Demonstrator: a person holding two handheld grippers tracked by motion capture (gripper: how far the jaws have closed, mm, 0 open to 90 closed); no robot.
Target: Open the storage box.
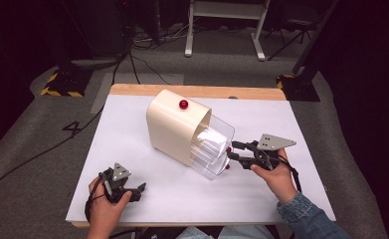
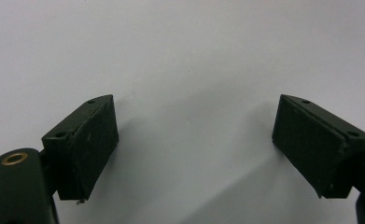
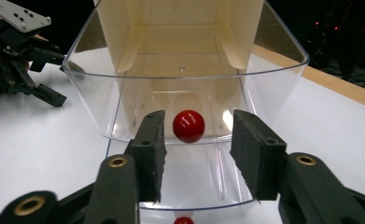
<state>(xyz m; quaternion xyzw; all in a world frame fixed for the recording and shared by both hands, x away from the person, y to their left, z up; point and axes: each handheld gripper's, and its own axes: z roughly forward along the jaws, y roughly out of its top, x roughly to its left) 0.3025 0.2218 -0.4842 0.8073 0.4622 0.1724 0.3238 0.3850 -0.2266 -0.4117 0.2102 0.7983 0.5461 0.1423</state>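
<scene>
A cream drawer cabinet (image 1: 174,127) with a red ball (image 1: 183,104) on top stands mid-table. Its clear upper drawer (image 1: 216,142) is pulled out toward the right. In the right gripper view, the drawer's (image 3: 124,102) red knob (image 3: 188,126) sits between the pads of my right gripper (image 3: 200,134), which is open, with a gap on both sides. A second red knob (image 3: 184,220) shows lower down. In the high view, my right gripper (image 1: 231,151) is at the drawer front. My left gripper (image 1: 140,191) rests open near the table's front left, its jaws (image 2: 194,135) wide apart over bare white table.
The white table top (image 1: 132,134) has a wooden strip (image 1: 261,92) along its far edge. Grey carpet, cables and stand legs lie beyond. My left gripper (image 3: 59,77) also appears at the upper left of the right gripper view.
</scene>
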